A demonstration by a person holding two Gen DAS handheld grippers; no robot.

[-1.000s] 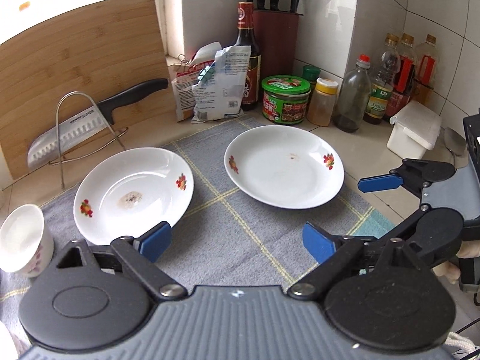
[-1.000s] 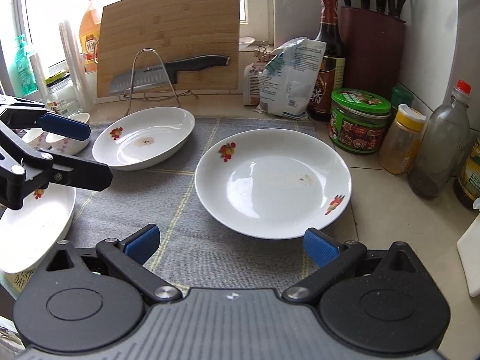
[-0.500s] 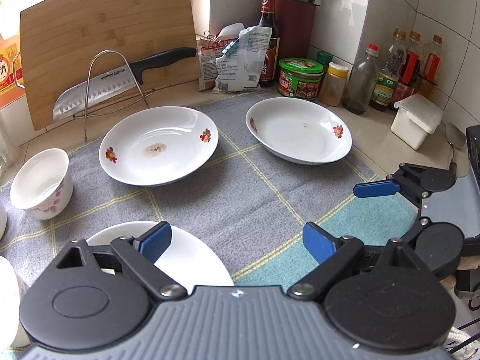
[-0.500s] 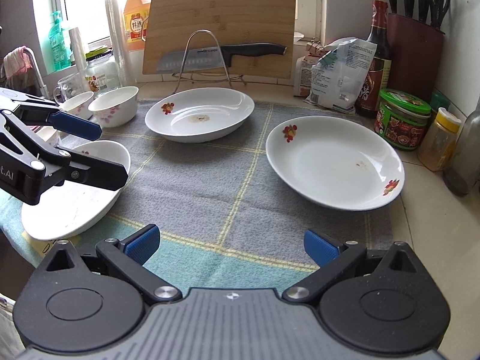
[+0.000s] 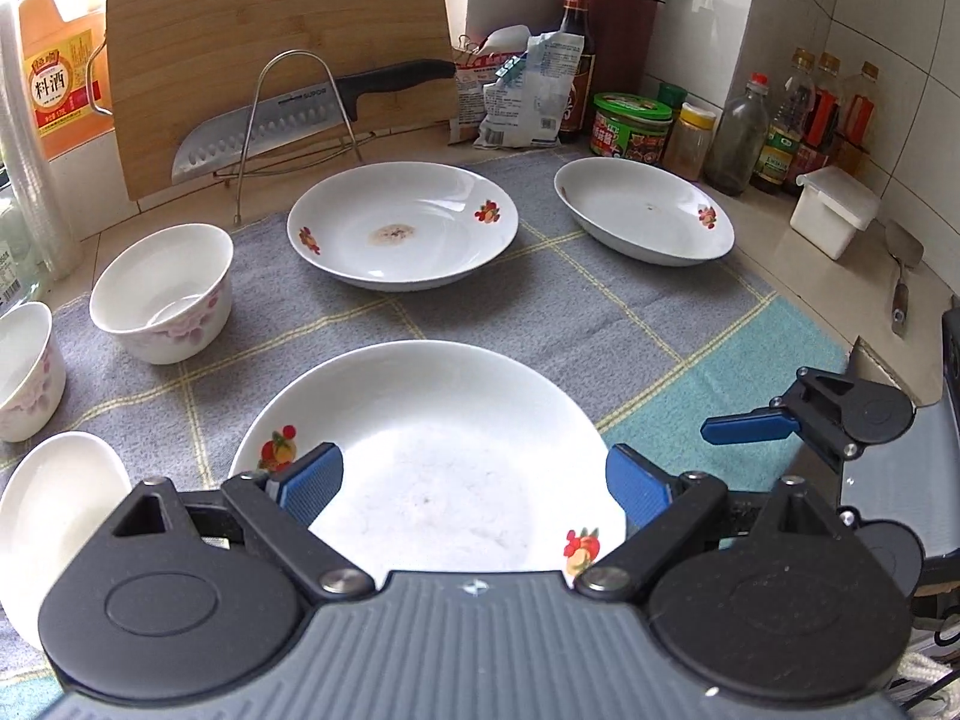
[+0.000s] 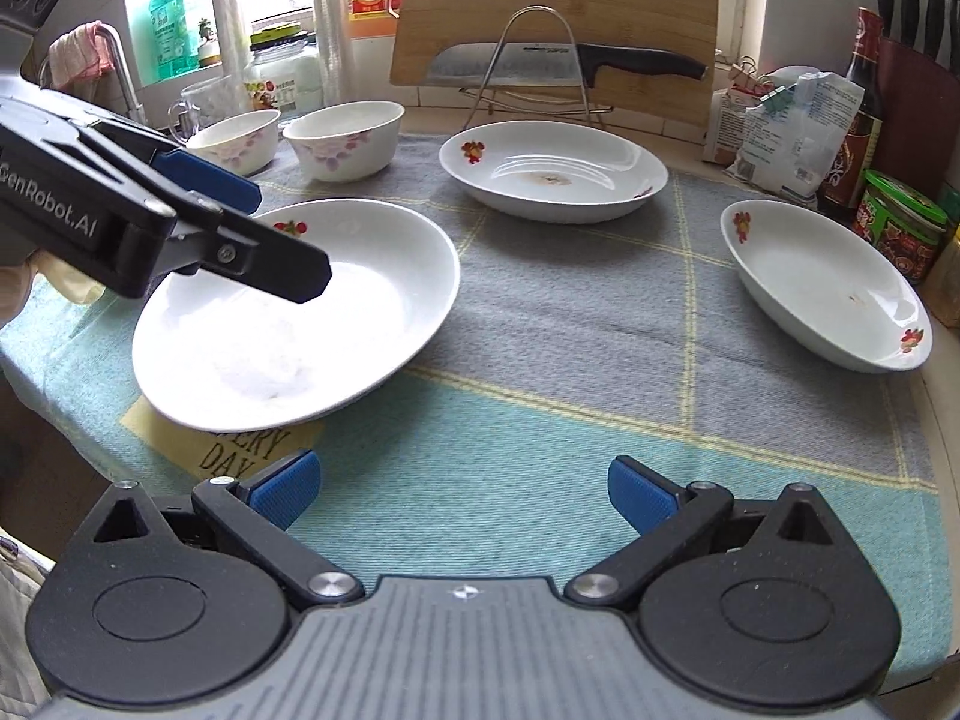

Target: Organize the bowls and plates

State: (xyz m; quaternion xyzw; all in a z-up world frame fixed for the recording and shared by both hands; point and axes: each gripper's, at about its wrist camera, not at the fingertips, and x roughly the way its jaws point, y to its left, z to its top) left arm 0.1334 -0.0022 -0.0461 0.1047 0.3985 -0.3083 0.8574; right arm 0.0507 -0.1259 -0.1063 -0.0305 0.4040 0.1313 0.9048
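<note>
The grey-and-teal checked cloth (image 5: 540,324) covers the counter. Three white shallow plates with fruit motifs rest on it: the near plate (image 5: 420,420), the middle plate (image 5: 402,228) (brown stain at centre) and the far-right plate (image 5: 642,210). Two white floral bowls (image 6: 342,138) stand left. The left gripper (image 5: 474,480) hovers over the near plate, jaws apart, empty. The right gripper (image 6: 462,489) likewise stands spread over bare cloth.

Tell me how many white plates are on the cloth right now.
3. The near plate lies under the open left gripper, the middle plate sits in front of the knife rack, and the far-right plate is by the jars. Others may lie out of view.
</note>
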